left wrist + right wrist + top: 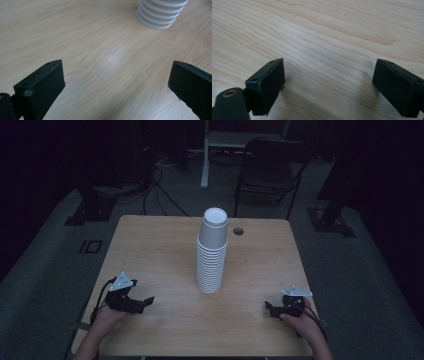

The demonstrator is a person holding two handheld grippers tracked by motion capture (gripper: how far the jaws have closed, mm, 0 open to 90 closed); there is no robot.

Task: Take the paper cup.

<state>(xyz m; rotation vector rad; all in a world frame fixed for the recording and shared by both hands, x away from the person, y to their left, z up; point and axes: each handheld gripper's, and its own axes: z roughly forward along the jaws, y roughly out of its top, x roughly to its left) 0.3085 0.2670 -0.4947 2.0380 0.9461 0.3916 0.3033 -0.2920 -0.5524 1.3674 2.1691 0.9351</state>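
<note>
The stack of white cups (212,252) stands upside down in the middle of the wooden table (150,250), tall and a little leaning, with the top cup sitting looser than the ones below. In the left gripper view the bottom rims of the stack (160,15) are ahead and to the right. The left gripper (147,301) rests near the front left edge, its jaws wide apart with nothing between them. The right gripper (268,308) rests at the front right, also spread open and empty. Both are well apart from the cups. I think the danger is the height: a push from one side, or a pinch too low, could tip the whole stack, and thin cups may crush under a hard squeeze.
</note>
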